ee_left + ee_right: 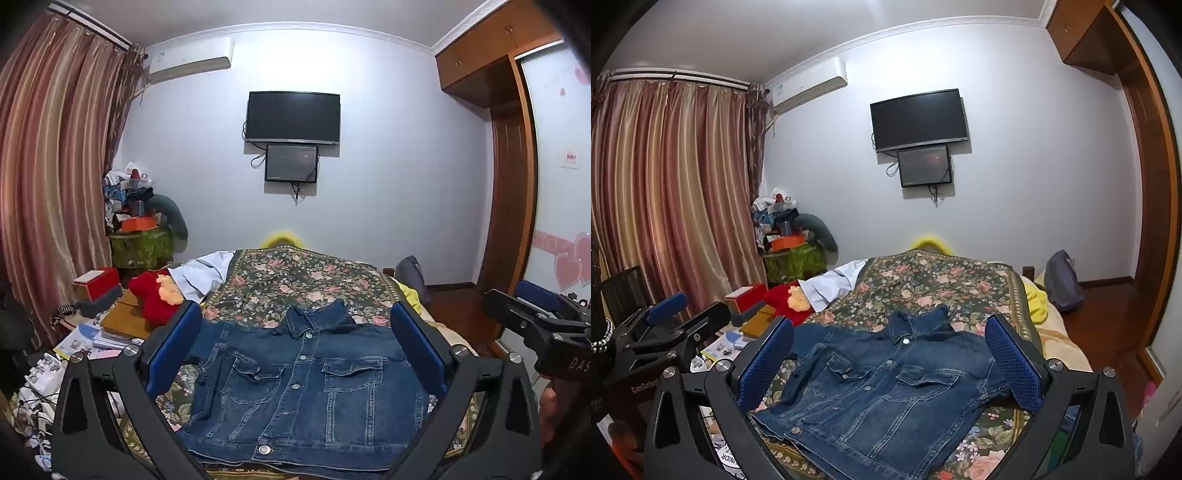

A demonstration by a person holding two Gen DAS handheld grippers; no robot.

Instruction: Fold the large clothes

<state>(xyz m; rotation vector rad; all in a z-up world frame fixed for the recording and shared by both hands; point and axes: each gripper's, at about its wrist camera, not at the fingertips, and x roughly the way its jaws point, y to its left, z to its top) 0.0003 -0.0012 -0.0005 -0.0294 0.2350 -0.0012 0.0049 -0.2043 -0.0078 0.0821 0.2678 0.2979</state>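
A blue denim jacket (303,384) lies front up and buttoned on the floral bedspread (303,280), collar toward the far end; its sleeves look tucked in. It also shows in the right wrist view (882,395). My left gripper (295,332) is open and empty, held above the jacket with the blue pads wide apart. My right gripper (890,339) is open and empty too, above the jacket. Each gripper shows at the edge of the other's view: the right gripper (532,317) at the right, the left gripper (668,325) at the left.
A red garment (159,295) and a white cloth (203,273) lie at the bed's left side. Boxes, papers and cables clutter the left (85,332). A yellow cloth (1038,299) and a grey bag (1062,280) sit at the right. A wardrobe (509,166) stands right.
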